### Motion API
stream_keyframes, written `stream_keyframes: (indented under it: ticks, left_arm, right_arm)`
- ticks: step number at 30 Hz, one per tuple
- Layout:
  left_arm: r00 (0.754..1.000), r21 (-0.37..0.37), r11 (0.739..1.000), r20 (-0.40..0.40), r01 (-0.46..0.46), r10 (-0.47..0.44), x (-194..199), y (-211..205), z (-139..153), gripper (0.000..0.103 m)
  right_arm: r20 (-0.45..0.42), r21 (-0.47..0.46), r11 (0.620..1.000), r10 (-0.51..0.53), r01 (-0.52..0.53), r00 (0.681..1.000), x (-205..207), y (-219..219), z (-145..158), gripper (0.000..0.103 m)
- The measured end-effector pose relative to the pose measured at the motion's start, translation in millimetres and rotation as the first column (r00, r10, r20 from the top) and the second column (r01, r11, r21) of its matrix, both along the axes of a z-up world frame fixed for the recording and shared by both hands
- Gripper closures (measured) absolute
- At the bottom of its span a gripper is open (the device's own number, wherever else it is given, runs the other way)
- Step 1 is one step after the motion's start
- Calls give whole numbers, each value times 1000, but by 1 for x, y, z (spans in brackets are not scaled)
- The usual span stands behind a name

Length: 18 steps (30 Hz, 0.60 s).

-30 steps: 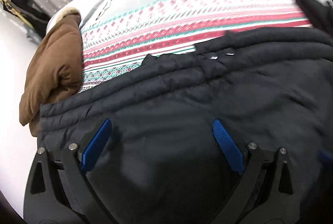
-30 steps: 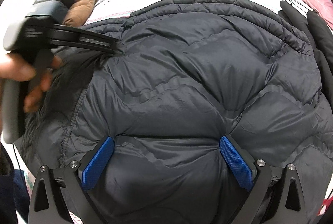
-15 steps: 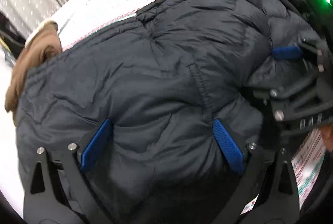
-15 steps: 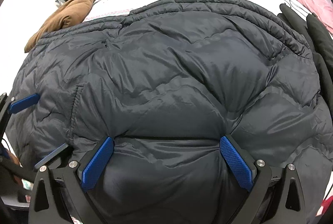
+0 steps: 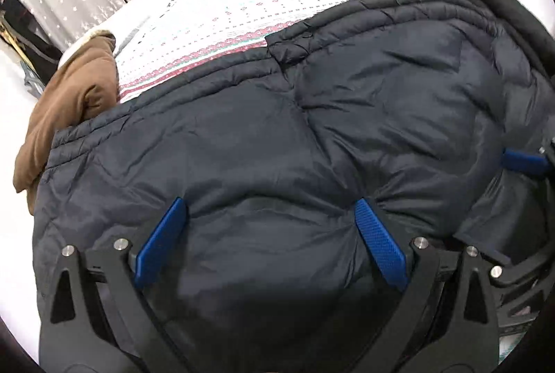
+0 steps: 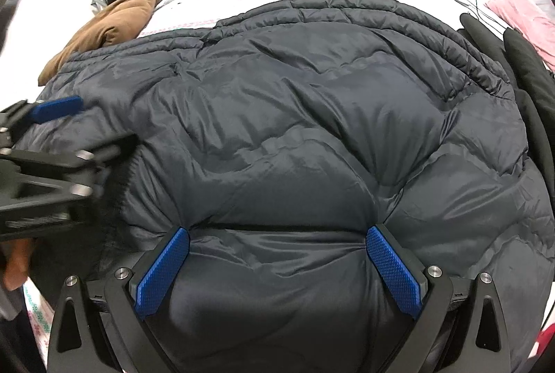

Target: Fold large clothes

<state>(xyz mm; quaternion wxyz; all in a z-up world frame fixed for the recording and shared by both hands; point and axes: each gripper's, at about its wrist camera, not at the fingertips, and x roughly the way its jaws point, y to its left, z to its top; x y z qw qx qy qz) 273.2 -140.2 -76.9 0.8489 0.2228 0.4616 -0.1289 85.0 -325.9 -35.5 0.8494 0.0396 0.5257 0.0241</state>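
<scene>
A big dark puffer jacket [image 5: 277,137] lies spread on the bed and fills both views; in the right wrist view the jacket [image 6: 312,116] lies flat with its quilted hem at the far side. My left gripper [image 5: 270,210] is open, its blue pads pressed onto the jacket's near part. My right gripper [image 6: 282,234] is open too, resting on the jacket's near edge. The left gripper shows at the left edge of the right wrist view [image 6: 52,144]. One of the right gripper's blue pads [image 5: 523,161] shows at the right edge of the left wrist view.
A brown coat [image 5: 73,95] lies bunched at the jacket's far left, also in the right wrist view [image 6: 114,23]. A patterned bedcover [image 5: 222,33] lies beyond the jacket. Black garments [image 6: 527,68] lie at the right. Pink pillows [image 6: 520,12] and a cable sit at the far right.
My left gripper has swung from the jacket's far left hem back to the near side, next to the right gripper. The right gripper has stayed in place on the jacket.
</scene>
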Motion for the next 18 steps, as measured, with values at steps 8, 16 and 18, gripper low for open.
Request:
stream_keyframes:
  ticks: [8,16,18]
  left_arm:
    - [1000,-5,1000,-11,0,0,-2,5,-4,4]
    - [1000,-7,1000,-12,-9,9,-11,0,-3,4]
    - [1000,-13,1000,-13,-10,10,-11,1,-3,4]
  right_arm:
    - [44,72,995,-65,62,997,-27,-22,25,0]
    - [99,323,895,-356,308,929,-119,-100,41,0]
    - [123,352,857,-441,376,889,-144,-121,40,0]
